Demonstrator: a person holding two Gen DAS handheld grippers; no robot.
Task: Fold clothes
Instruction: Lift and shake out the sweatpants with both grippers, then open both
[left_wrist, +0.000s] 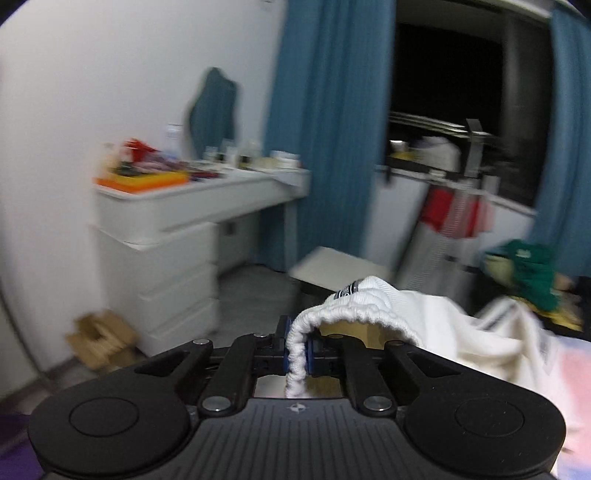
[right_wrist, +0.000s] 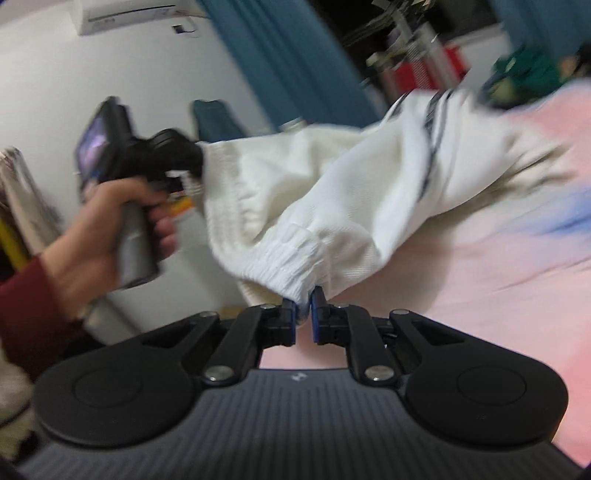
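Observation:
A white knitted garment (right_wrist: 332, 184) with dark stripes hangs lifted over a pink bed cover (right_wrist: 480, 295). My left gripper (left_wrist: 298, 350) is shut on its ribbed white hem (left_wrist: 295, 354), and the cloth (left_wrist: 443, 325) trails off to the right. My right gripper (right_wrist: 303, 321) is shut on another ribbed edge (right_wrist: 291, 269) of the same garment. In the right wrist view a hand (right_wrist: 92, 236) in a dark red sleeve holds the left gripper (right_wrist: 197, 162) at the garment's far corner, and the cloth is stretched between the two grippers.
A white desk with drawers (left_wrist: 166, 229) and clutter stands at the left wall. Blue curtains (left_wrist: 325, 129) frame a dark window. A drying rack (left_wrist: 454, 192) with red cloth and a green garment pile (left_wrist: 528, 273) sit at the right. A cardboard box (left_wrist: 99, 339) lies on the floor.

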